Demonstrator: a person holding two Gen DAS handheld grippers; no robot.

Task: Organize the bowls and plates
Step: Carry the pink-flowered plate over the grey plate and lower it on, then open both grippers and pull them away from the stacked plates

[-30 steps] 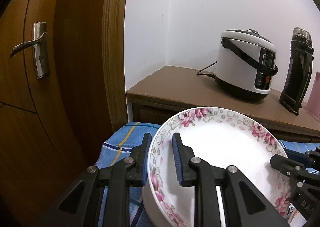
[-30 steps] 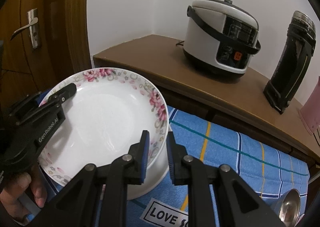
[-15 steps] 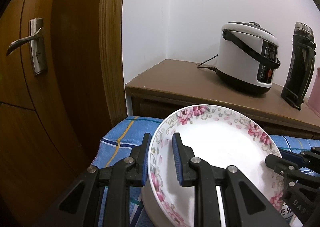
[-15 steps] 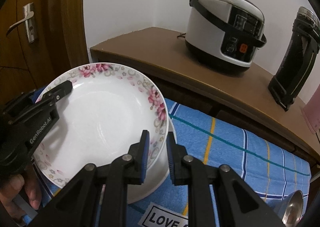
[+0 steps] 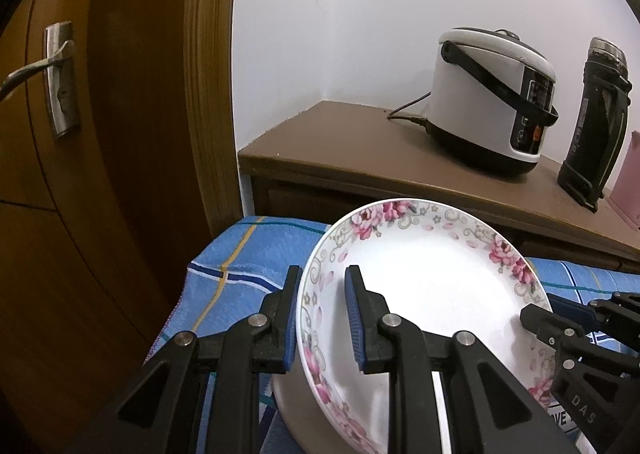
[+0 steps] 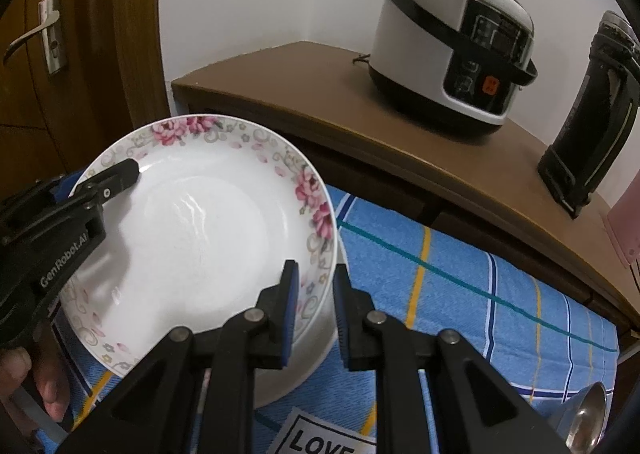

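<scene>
We've got a white shallow plate w/ pink flower rim (image 6: pixel 200 238), tilted, sitting on top of a plain white bowl (image 6: pixel 304 354), on the blue checked cloth (image 6: pixel 460 294).

L gripper (image 5: pixel 320 318) comes at the plate from its near-left edge: one blue-padded finger outside the rim, the other inside over the white well, rim between them. Pads look just off the china on the inner side, so we can't tell if it's clamped.

R gripper (image 6: pixel 312 306) reaches in from the plate's opposite edge, fingers pointing fwd and slightly down, straddling the rim the same way; gap visible on the outer side, grip can't be told either.

Behind the plate: brown wooden counter (image 6: pixel 320 93) w/ white-and-black rice cooker (image 6: pixel 452 49) and black thermos flask (image 6: pixel 588 113). Left of the plate, wooden door w/ metal lever handle (image 5: pixel 44 73).
</scene>
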